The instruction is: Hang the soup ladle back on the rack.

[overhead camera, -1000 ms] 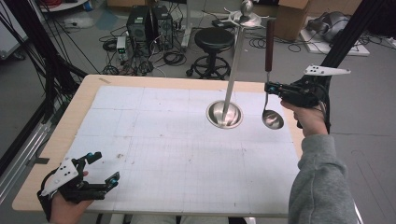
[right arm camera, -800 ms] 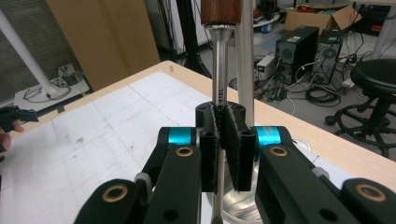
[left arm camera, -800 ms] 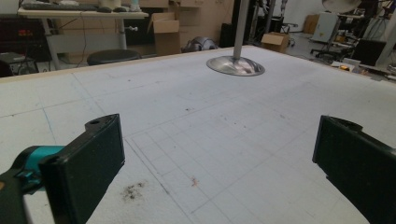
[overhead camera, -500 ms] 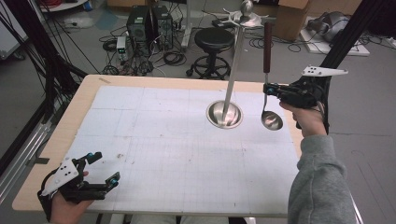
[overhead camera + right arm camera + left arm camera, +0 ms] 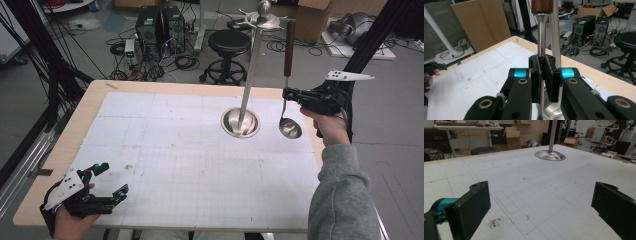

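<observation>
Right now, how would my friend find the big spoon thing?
Look at the white table, then its far right side, where a tall metal stand rises from a round base. Just right of it hangs the ladle, upright in the right tool. It has a brown wooden handle and a shiny bowl.

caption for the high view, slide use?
Right tongs grip a ladle upright beside the hanging stand; left tongs rest open at the table's near corner.

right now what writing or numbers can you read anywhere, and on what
"151": roughly, stamped marking running up the ladle shaft just above the right gripper jaws; blurred, reading uncertain.
Sticker on the computer tower: too small to read.
White table mat: only a drawn grid, no words.
</observation>
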`<act>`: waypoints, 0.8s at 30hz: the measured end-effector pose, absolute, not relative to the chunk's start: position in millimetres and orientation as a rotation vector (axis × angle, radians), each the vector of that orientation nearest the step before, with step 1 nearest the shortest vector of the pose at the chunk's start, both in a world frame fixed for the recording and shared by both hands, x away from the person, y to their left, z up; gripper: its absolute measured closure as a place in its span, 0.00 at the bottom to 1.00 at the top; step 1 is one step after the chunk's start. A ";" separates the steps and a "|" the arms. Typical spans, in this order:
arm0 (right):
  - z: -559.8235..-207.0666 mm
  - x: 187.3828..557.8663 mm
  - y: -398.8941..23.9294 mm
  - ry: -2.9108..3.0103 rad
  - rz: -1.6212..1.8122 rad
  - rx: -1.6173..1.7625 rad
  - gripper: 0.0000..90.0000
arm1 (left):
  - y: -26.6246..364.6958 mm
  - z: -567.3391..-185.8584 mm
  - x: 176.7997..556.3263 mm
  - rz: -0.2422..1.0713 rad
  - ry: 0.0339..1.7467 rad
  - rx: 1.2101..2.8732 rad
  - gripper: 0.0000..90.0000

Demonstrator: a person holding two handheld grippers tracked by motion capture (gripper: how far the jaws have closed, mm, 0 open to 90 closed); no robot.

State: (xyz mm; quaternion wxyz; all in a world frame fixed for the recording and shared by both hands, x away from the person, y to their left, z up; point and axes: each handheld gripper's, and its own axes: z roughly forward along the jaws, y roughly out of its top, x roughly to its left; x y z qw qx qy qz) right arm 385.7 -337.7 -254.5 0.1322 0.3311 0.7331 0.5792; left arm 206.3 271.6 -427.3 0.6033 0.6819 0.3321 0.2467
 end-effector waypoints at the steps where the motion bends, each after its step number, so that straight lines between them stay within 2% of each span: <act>1: -254.8 386.0 -337.9 2.131 1.680 0.966 0.94 | 271.7 -427.3 206.3 0.570 0.769 1.578 0.03; 24: -257.7 391.1 -322.4 2.181 1.666 0.935 0.94 | 272.9 -427.6 205.2 0.574 0.774 1.583 0.03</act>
